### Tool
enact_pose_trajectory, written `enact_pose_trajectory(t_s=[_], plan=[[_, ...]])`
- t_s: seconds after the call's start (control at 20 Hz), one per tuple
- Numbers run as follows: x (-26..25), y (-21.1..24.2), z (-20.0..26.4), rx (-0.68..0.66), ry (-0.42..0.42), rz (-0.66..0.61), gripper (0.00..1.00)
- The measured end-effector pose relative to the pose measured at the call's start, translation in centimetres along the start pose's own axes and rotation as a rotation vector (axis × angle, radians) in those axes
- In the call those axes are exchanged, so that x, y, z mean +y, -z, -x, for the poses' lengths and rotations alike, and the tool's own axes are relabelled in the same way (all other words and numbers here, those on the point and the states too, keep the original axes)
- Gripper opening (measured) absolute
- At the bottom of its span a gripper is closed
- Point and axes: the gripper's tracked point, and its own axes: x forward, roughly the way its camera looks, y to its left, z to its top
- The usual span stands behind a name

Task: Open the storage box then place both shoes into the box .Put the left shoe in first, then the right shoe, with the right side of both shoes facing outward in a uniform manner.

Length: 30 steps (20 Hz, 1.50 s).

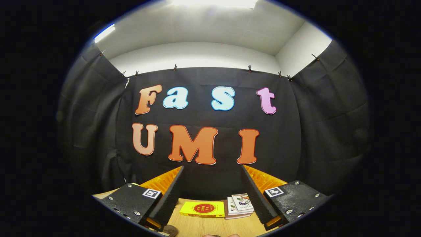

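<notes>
Gripper view, aim: the gripper [212, 197] is tipped upward, looking mostly at the booth's black wall and the pale ceiling beyond it. My reading is that it is held at a raised rest pose, not yet pointed at anything it must work on.

Gripper view, fingers: both fingers stand wide apart with open air between them. Nothing is pinched or touched. That spread would suit reaching for a box lid or a shoe, though this is only a guess from the pose.

Gripper view, table: a wooden table [204, 227] lies low and near, seen between the fingers.

Gripper view, far on the table: a yellow book [203, 209] lies flat between the fingers, towards the wall. Just to its right, touching or almost touching it, is a small stack of books [239, 205] with a pale illustrated cover on top. They sit back by the wall, likely as bystanders to the job.

Gripper view, near edge: a brown rounded object [169, 229] peeks in beside the left finger's base. It could be part of a shoe, but too little shows to tell. A sliver at the very near edge may be a person's hand [221, 235].

Task things: I cannot place the storage box or either shoe with any confidence here.

Progress, as a judgement: the task looks to be at its very start, with the box unopened so far as can be told. The gripper probably needs to tilt down to find it.
</notes>
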Motion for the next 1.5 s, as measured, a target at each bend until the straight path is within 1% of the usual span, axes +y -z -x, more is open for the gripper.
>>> enact_pose_trajectory(t_s=[0.15,0.3,0.55,0.7,0.9,1.0,1.25,1.35,1.5], plan=[[0.2,0.5,0.1,0.007,-0.02,0.001,0.99],[1.1,2.5,0.3,0.053,-0.04,-0.002,0.99],[4.6,6.9,0.8,0.177,-0.141,-0.124,0.99],[7.8,10.7,1.7,0.296,-0.228,-0.214,0.99],[11.7,15.5,2.7,0.448,-0.313,-0.281,0.98],[14.0,17.6,3.6,0.528,-0.373,-0.329,0.98],[20.2,22.8,6.2,0.746,-0.518,-0.502,0.98],[22.7,25.0,8.2,0.852,-0.594,-0.563,0.98],[26.3,28.3,10.6,1.015,-0.684,-0.667,0.97]])
